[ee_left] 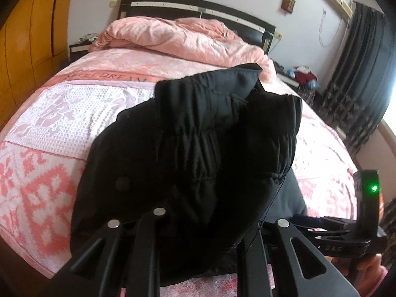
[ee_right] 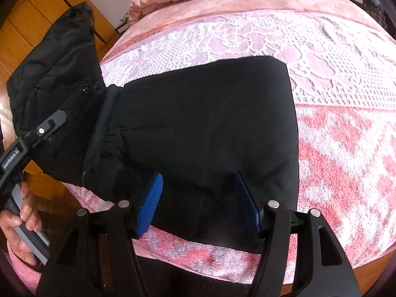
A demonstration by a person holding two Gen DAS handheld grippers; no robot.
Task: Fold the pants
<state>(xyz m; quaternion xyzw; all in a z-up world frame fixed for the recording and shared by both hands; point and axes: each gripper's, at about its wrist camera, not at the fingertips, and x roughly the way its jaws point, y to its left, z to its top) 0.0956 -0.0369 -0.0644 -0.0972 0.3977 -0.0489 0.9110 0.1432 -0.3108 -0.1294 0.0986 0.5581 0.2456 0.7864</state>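
Pink-blanketed bed carries the black pants; left gripper pinches the lifted waistband to fold it over; right gripper hovers above, fingers spread.

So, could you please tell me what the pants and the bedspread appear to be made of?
The pants look like black matte woven synthetic, possibly padded: slight sheen, gathered elastic waistband, snap buttons. The bedspread looks like plush pink-and-white terry or fleece, judging by its fuzzy raised pattern.

A home bedroom: a wide bed with a pink patterned cover, a dark headboard at top, and a yellow wooden wardrobe upper left.
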